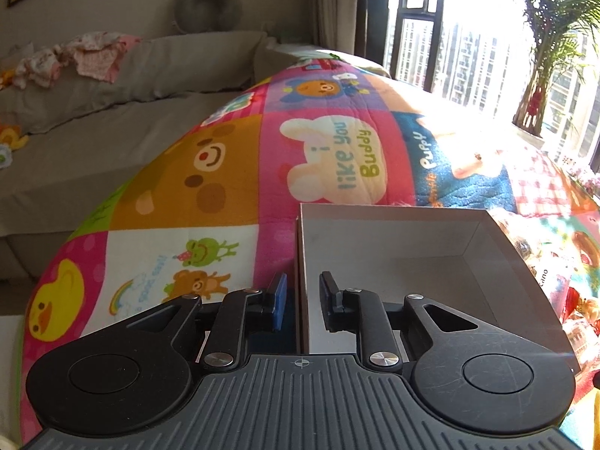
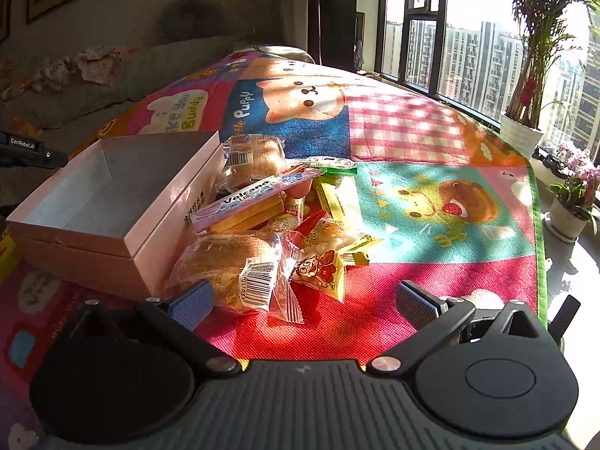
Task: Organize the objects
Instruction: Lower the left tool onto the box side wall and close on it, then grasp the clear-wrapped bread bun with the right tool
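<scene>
An open, empty pink cardboard box [image 2: 123, 202] lies on a colourful cartoon play mat. In the left wrist view my left gripper [image 1: 302, 300] straddles the box's left wall [image 1: 300, 262], one finger outside and one inside, with a narrow gap between the pads; whether the pads touch the wall is unclear. A heap of snack packets lies right of the box: a wrapped bread [image 2: 232, 266], a pink Volcano pack [image 2: 255, 197], a yellow cartoon bag [image 2: 322, 262], another bread [image 2: 251, 157]. My right gripper [image 2: 303, 300] is open and empty, just in front of the heap.
The play mat [image 2: 431, 187] covers the surface. A grey sofa with baby clothes [image 1: 93, 56] runs along the left. A window, a potted palm [image 2: 525, 127] and a flower pot [image 2: 573, 202] stand at the right, past the mat's edge.
</scene>
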Demonstrator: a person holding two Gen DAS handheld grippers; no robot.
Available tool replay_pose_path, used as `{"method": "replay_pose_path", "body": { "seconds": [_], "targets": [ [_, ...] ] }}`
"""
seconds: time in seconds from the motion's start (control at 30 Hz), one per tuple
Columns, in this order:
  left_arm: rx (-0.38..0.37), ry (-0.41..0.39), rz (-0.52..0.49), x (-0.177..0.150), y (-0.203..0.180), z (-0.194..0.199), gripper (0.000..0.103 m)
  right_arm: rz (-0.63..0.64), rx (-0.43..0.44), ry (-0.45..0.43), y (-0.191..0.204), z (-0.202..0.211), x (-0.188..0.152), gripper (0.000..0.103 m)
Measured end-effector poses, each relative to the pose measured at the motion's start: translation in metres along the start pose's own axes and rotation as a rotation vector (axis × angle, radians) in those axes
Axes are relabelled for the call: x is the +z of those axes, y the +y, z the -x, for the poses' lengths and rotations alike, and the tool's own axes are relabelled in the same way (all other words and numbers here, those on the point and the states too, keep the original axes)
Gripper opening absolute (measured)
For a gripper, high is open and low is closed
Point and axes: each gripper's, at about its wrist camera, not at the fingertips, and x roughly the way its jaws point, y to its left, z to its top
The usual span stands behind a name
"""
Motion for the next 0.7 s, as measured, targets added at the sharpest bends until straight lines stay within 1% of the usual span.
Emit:
{"method": "replay_pose_path", "body": {
  "seconds": [0.07, 0.13, 0.17, 0.2, 0.23, 0.27, 0.33, 0.4, 0.5, 0.53, 0.6, 0.7],
  "targets": [
    [-0.004, 0.028, 0.013, -0.004, 0.002, -0.008, 0.022, 0.016, -0.004, 0.005, 0.002, -0.002, 0.000, 0.103],
    [-0.036, 0.042, 0.039, -0.009, 0.004, -0.011, 0.022, 0.042, -0.004, 0.001, 0.007, -0.002, 0.000, 0.102],
    [-0.051, 0.044, 0.048, -0.011, 0.004, -0.011, 0.021, 0.077, -0.003, -0.008, 0.012, -0.002, 0.000, 0.101],
    [-0.044, 0.048, 0.045, -0.012, 0.004, -0.012, 0.018, 0.110, -0.006, -0.014, 0.016, -0.002, -0.001, 0.099],
    [-0.034, 0.057, 0.039, -0.013, 0.003, -0.012, 0.016, 0.163, -0.010, -0.019, 0.022, -0.003, -0.001, 0.094],
    [-0.031, 0.070, 0.042, -0.013, 0.004, -0.013, 0.014, 0.215, -0.011, -0.022, 0.029, -0.004, -0.001, 0.090],
    [-0.032, 0.114, 0.048, -0.014, 0.006, -0.018, 0.012, 0.310, -0.002, -0.032, 0.041, -0.007, -0.001, 0.084],
    [-0.029, 0.141, 0.047, -0.016, 0.006, -0.022, 0.011, 0.421, 0.009, -0.046, 0.054, -0.014, 0.000, 0.084],
    [-0.010, 0.135, 0.023, -0.020, 0.001, -0.019, 0.010, 0.499, 0.045, -0.049, 0.063, -0.026, 0.008, 0.084],
    [-0.011, 0.133, 0.027, -0.020, 0.002, -0.018, 0.010, 0.501, 0.060, -0.044, 0.063, -0.029, 0.010, 0.084],
    [-0.022, 0.135, 0.050, -0.020, 0.005, -0.016, 0.010, 0.453, 0.111, -0.014, 0.060, -0.036, 0.018, 0.084],
    [-0.029, 0.137, 0.066, -0.020, 0.008, -0.015, 0.011, 0.308, 0.168, 0.049, 0.048, -0.036, 0.024, 0.084]
  ]
}}
